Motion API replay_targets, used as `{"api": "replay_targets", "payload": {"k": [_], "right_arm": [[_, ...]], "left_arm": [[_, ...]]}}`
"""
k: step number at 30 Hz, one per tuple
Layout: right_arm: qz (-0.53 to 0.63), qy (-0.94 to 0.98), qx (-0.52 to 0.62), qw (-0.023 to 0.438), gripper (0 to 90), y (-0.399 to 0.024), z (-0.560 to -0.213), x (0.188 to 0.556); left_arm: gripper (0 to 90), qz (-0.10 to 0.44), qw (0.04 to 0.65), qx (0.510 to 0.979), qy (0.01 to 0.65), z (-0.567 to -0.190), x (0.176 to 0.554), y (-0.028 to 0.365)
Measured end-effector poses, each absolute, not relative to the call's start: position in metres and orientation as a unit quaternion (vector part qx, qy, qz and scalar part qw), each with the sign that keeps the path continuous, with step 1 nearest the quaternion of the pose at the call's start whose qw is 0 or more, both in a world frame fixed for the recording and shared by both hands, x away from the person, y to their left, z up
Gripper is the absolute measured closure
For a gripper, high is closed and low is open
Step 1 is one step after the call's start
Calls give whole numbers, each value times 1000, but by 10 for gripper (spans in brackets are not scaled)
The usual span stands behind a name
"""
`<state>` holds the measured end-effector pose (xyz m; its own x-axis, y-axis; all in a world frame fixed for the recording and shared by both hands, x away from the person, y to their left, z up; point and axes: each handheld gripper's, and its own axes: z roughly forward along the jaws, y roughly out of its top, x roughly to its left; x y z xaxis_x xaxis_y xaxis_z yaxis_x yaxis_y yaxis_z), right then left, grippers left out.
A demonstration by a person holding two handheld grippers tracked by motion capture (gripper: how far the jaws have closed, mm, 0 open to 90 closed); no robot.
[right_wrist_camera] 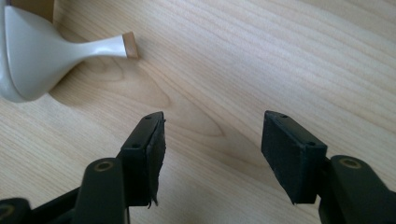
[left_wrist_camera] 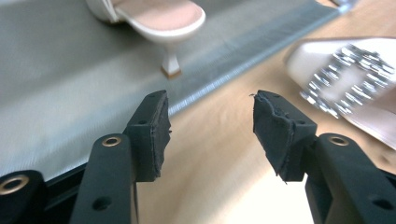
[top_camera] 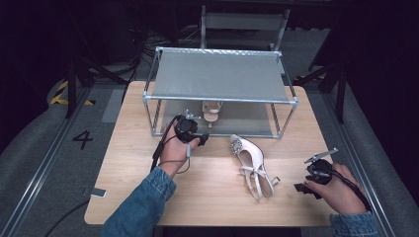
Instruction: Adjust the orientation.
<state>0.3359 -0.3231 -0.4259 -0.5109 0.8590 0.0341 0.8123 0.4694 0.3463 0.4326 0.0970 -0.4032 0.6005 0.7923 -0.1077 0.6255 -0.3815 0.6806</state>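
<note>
One cream slingback heel (top_camera: pixel 211 111) already stands on the lower shelf of the metal shoe rack (top_camera: pixel 220 99); its mate, the jewelled-toe heel (top_camera: pixel 251 165), lies on the desk (top_camera: pixel 207 192) at about 5 o'clock from the rack. The left gripper (top_camera: pixel 195 139) is released beside the rack, and the right gripper (top_camera: pixel 302 188) is released too (heel tip at its 10 o'clock). Judged next: grasp the second shoe and shelve it.

My left gripper (top_camera: pixel 190 132) and right gripper (top_camera: pixel 316 174): black bodies, black cables trailing off both. Right one carries the grey three-cornered plate (top_camera: pixel 321 155). Jaws are black, brass-ringed screw holes, pads (left_wrist_camera: pixel 156 135) frayed at the edges. Denim sleeves (top_camera: pixel 141 205) on both arms.
</note>
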Motion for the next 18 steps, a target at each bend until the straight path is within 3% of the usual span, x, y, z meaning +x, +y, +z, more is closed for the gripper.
{"api": "replay_targets", "payload": {"k": [18], "right_arm": [[183, 874, 444, 72, 417, -288, -412, 353]], "left_arm": [[326, 113, 255, 851, 444, -397, 384, 149]]}}
